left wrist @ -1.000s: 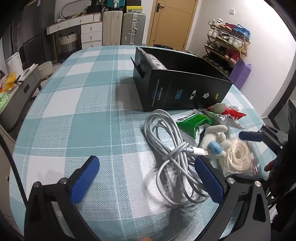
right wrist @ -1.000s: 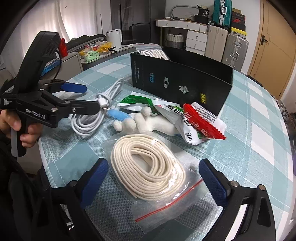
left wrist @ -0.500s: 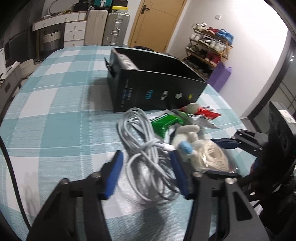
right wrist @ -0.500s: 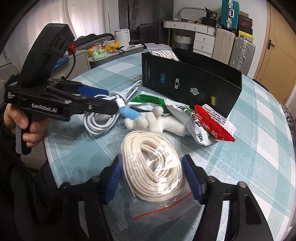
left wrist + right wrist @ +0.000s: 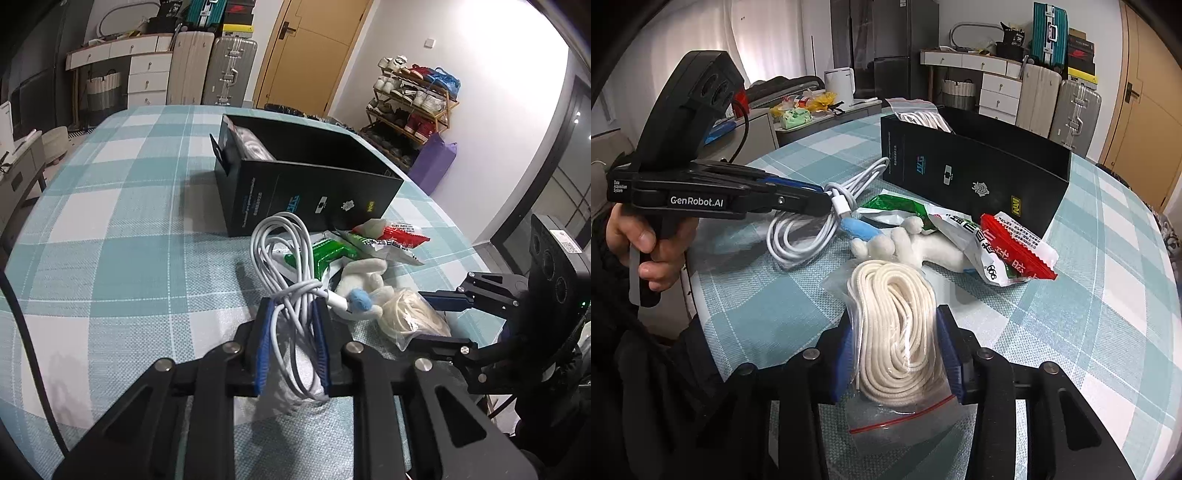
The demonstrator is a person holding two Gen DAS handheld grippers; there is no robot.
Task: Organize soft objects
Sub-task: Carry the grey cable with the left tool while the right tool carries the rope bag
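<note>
My left gripper is shut on a coiled white charging cable, gripping its bound middle; it also shows in the right wrist view with the cable. My right gripper is shut on a clear zip bag of cream rope, seen from the left wrist view too. A white plush toy with a blue tip lies between them. Green and red snack packets lie by an open black box on the checked tablecloth.
The black box holds a bagged white item at its left end. The table edge runs close on the near side. Suitcases, drawers, a door and a shoe rack stand behind the table.
Both grippers went from wide open to shut: the left closed around the white cable, the right closed around the bag of rope. Both moved forward over their objects.
</note>
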